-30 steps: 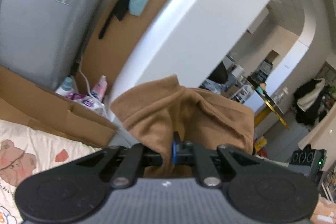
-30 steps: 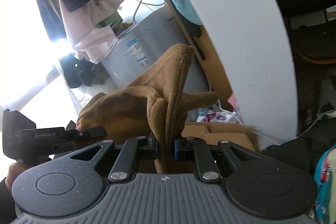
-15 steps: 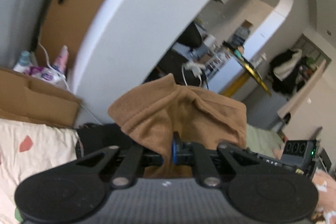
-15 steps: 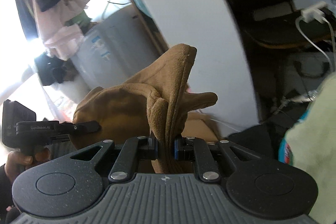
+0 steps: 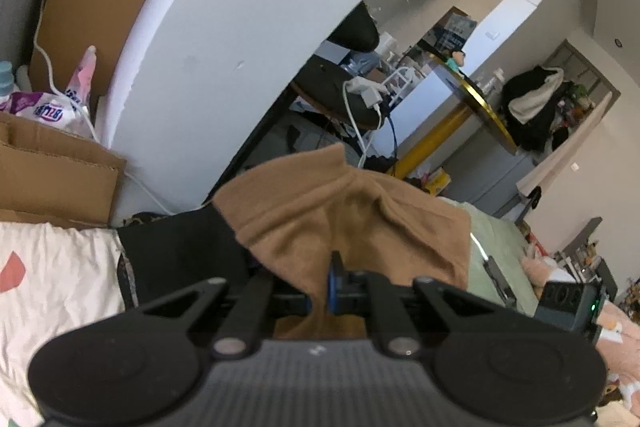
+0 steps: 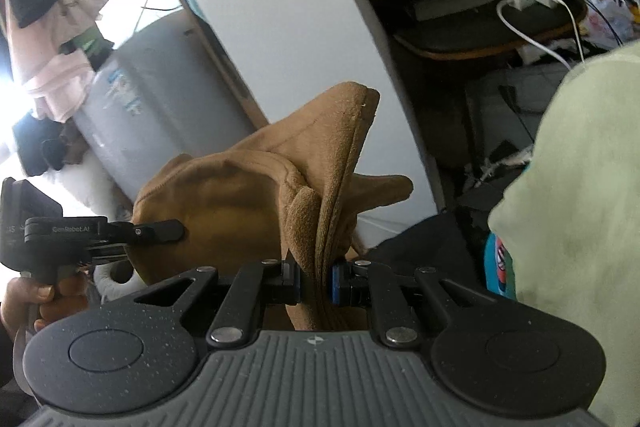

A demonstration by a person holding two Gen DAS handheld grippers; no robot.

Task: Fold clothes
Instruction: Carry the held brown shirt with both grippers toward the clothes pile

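A broad white curved panel [image 5: 248, 39] fills the upper middle of both views, and everything else is placed against it. To its right in the left wrist view the room opens out past a gold-edged table [image 5: 484, 107] to far walls. Below the panel lie a cream printed bedsheet [image 5: 52, 267] and a black garment [image 5: 180, 255]. A cardboard box [image 5: 52, 171] sits at the panel's lower left.

The brown fleece garment [image 5: 340, 219] hangs in the air in front of the panel's lower edge, held between both tools. The left gripper [image 5: 319, 293] is pinched tight on one bunched edge of it. The right gripper [image 6: 315, 281] clamps a thicker folded wad [image 6: 320, 211] of the same cloth.

Only the right wrist view shows the left tool from the side [image 6: 100, 233], with a hand [image 6: 36, 303] wrapped round its grip. It also shows a grey appliance [image 6: 160, 99] left of the panel and a pale green blanket [image 6: 580, 187] close at the right. Only the left wrist view shows a white charger and cables [image 5: 368, 95] right of the panel.

Compared with a second ago, the panel sits higher in both frames. The sheet and the green blanket now fill more of the lower edges. Both pinches are unchanged.
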